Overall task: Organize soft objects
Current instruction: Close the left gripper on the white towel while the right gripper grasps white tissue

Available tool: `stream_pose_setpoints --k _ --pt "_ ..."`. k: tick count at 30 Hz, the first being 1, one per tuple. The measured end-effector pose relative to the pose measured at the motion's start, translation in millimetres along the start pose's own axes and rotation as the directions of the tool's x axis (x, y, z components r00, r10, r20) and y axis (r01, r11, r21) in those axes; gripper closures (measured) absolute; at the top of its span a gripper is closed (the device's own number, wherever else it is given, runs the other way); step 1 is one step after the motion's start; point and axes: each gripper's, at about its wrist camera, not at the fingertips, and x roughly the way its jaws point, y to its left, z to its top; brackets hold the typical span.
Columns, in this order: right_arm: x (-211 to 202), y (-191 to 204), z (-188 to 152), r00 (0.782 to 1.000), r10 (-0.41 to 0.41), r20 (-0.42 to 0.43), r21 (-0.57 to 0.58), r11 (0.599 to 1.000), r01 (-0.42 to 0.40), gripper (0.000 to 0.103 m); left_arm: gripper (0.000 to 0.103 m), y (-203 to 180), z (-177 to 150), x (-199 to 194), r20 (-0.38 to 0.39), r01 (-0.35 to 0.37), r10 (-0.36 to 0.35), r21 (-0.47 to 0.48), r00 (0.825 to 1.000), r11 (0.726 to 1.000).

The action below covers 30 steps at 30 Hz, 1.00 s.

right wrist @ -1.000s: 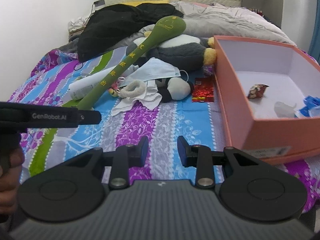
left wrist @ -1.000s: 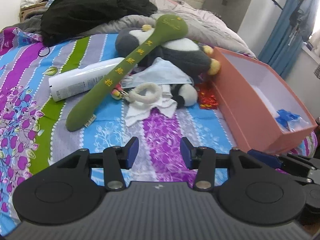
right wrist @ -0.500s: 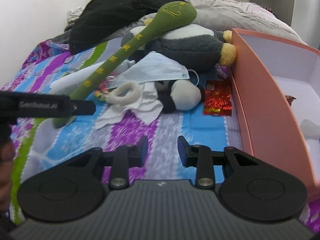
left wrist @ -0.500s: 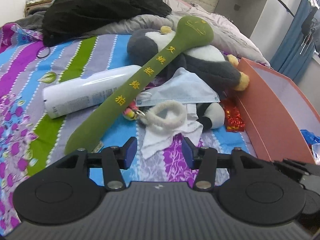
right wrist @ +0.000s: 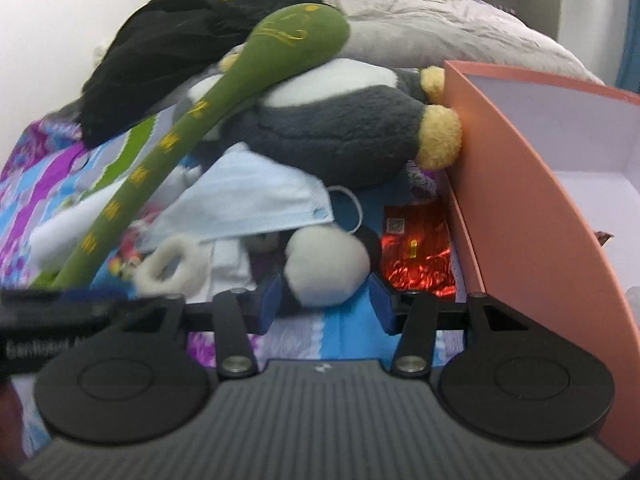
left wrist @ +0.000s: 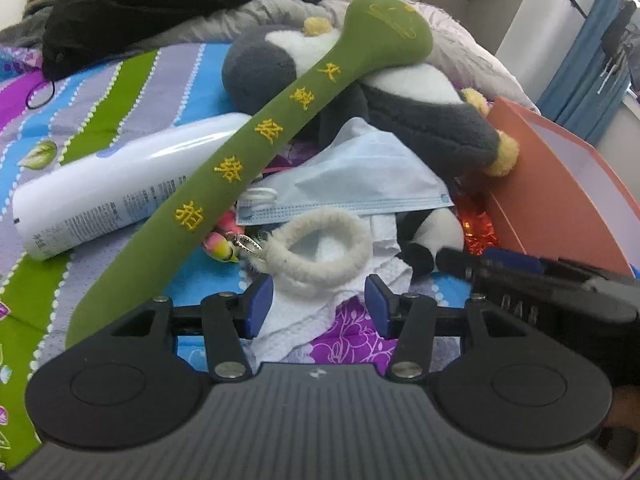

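The pink box [right wrist: 532, 208] stood open on the bed [left wrist: 132, 80], and everything soft lay heaped on the striped cover just beside its near wall. Closest to that wall was the small panda plush [right wrist: 328, 268]; the right hand-held gripper [right wrist: 323, 305] pointed straight at it, jaws apart and just widened, the white head sitting between the blue pads without either pad seeming to press on it. A little farther from the box lay the fluffy white ring [left wrist: 318, 248], on a crumpled white cloth [left wrist: 304, 316], and the left hand-held gripper [left wrist: 319, 309] faced it squarely, jaws also apart and nothing clamped, the ring's near edge just ahead of the fingertips. The long green plush stick [left wrist: 240, 168] ran slantwise away from the box, its thin end low on the cover beside the left gripper, its fat head propped up on the big grey penguin plush [right wrist: 340, 132], whose yellow foot touched the box wall. A blue face mask [left wrist: 360, 188] was draped over the middle of the heap. So, as I judged it, the right hand was nearer the box and the panda, a short carry sideways; the left had the ring.
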Motion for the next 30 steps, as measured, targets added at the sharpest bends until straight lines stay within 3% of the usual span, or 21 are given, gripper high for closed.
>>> stream_pose_setpoints --k 1,2,12,15,17,20,30 --pt "2.7 -1.0 2.0 1.000 0.000 0.002 0.010 1.000 0.000 0.038 0.046 1.6 0.2 2.0 -0.004 0.000 0.000 -0.013 1.000 1.000" --pt "5.3 -1.4 3.8 1.000 -0.003 0.008 0.015 1.000 0.002 0.037 0.046 2.9 0.8 4.3 -0.007 0.005 -0.005 -0.026 1.000 1.000" --pt "39.6 11.2 10.7 0.999 -0.026 -0.048 -0.094 0.995 0.022 0.036 0.048 0.9 2.8 22.6 -0.008 -0.005 0.004 -0.095 1.000 0.995" --pt "39.9 11.2 10.6 0.998 -0.021 -0.051 -0.094 0.995 0.016 0.041 0.060 -0.2 3.4 25.3 -0.005 -0.007 0.007 -0.106 1.000 0.994" --pt "37.2 9.9 10.6 0.999 -0.024 -0.048 -0.088 0.996 0.019 0.049 0.077 -0.2 3.6 25.4 -0.002 0.000 -0.001 -0.113 1.000 0.994" --pt "30.8 8.5 10.5 0.999 -0.015 -0.048 -0.089 0.996 0.011 0.052 0.091 0.4 3.3 23.4 0.000 0.007 -0.007 -0.125 1.000 0.992" --pt "-9.8 8.8 3.3 0.998 -0.034 -0.047 -0.129 0.991 0.028 0.052 0.096 1.4 -4.9 -19.1 0.055 0.067 -0.059 -0.145 0.997 0.987"
